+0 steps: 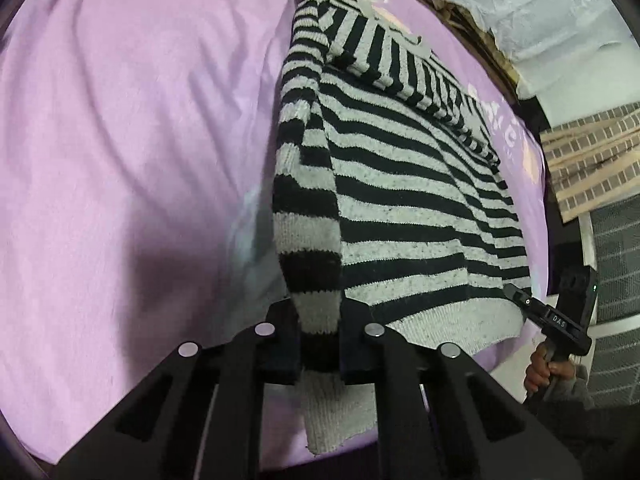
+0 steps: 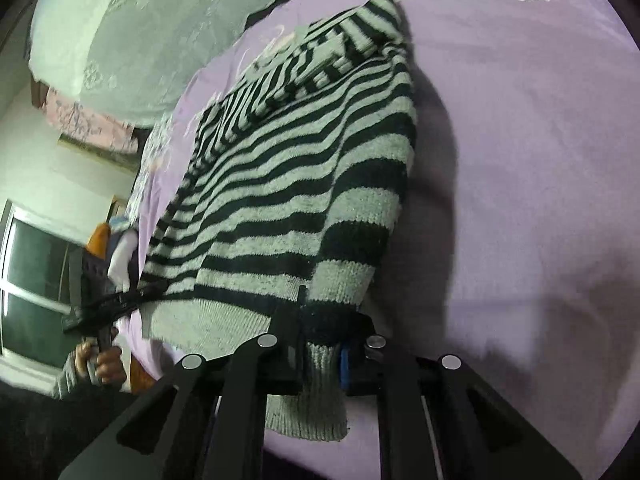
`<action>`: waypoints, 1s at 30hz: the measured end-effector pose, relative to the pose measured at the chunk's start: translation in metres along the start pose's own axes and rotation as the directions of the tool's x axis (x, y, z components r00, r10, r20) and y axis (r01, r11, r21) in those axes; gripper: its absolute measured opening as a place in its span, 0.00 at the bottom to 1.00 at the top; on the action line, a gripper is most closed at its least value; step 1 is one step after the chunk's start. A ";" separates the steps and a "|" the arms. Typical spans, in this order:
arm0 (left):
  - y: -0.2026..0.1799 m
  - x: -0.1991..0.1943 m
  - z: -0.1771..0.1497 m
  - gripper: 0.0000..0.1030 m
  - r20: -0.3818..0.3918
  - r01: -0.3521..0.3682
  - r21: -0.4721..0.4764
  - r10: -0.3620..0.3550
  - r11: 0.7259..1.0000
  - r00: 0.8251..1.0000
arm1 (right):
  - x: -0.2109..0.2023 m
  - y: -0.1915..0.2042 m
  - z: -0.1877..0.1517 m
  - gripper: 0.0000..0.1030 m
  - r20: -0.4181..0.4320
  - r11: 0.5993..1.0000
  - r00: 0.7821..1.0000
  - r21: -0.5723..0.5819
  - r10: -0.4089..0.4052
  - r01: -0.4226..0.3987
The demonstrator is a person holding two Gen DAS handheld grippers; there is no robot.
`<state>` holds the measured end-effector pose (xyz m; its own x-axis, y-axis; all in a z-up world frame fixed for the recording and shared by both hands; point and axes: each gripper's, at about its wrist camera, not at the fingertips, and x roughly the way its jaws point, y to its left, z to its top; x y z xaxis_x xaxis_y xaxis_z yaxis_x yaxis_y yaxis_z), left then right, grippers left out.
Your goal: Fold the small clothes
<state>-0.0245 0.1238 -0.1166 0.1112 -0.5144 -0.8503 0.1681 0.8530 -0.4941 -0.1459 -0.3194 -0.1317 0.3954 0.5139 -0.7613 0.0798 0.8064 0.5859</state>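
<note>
Lilac bedsheet (image 1: 120,160), pale embroidered cover (image 2: 132,28), window (image 2: 32,280), perhaps tiled wall (image 1: 592,160)

One striped sweater (image 1: 400,200), two tools (image 1: 320,340), one purple sheet (image 1: 140,160)

The knitted sweater (image 1: 400,200) carries black and pale grey horizontal stripes with a plain grey hem, lying on a lilac bed sheet (image 1: 140,140) printed with white lettering beyond the sweater's collar, while both black hand-held grippers show silver rivets.

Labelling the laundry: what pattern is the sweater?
Black and light grey horizontal stripes on the sweater; clearest in the left wrist view.
</note>
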 end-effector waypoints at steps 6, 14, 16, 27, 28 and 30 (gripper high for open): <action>0.011 0.003 -0.014 0.11 -0.060 0.021 -0.054 -0.024 0.998 0.998 | -0.004 -0.011 -0.009 0.12 -0.013 0.996 0.998 0.066 0.057 -0.056; -0.015 -0.007 0.011 0.11 0.008 -0.037 0.039 0.036 0.999 0.999 | -0.012 0.010 0.020 0.13 0.094 0.997 0.993 0.006 0.070 -0.071; -0.020 -0.012 0.020 0.11 0.041 -0.036 0.045 0.034 0.998 0.999 | -0.012 0.014 0.029 0.13 0.129 0.996 0.988 0.013 0.089 -0.092; -0.028 -0.024 0.070 0.11 0.155 -0.031 0.012 0.029 0.999 0.988 | -0.006 0.020 0.073 0.13 0.196 0.990 0.972 0.033 0.131 -0.140; -0.028 -0.023 0.072 0.11 0.158 -0.031 0.010 0.029 0.999 0.987 | -0.004 0.021 0.079 0.13 0.198 0.989 0.971 0.035 0.131 -0.141; -0.033 -0.021 0.083 0.11 0.171 -0.035 0.015 0.032 0.999 0.985 | -0.001 0.023 0.086 0.13 0.194 0.990 0.973 0.029 0.127 -0.135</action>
<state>0.0485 0.0988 -0.0672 0.2826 -0.4944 -0.8220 0.1783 0.8691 -0.4614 -0.0655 -0.3261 -0.0937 0.5727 0.5457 -0.6118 0.0520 0.7206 0.6914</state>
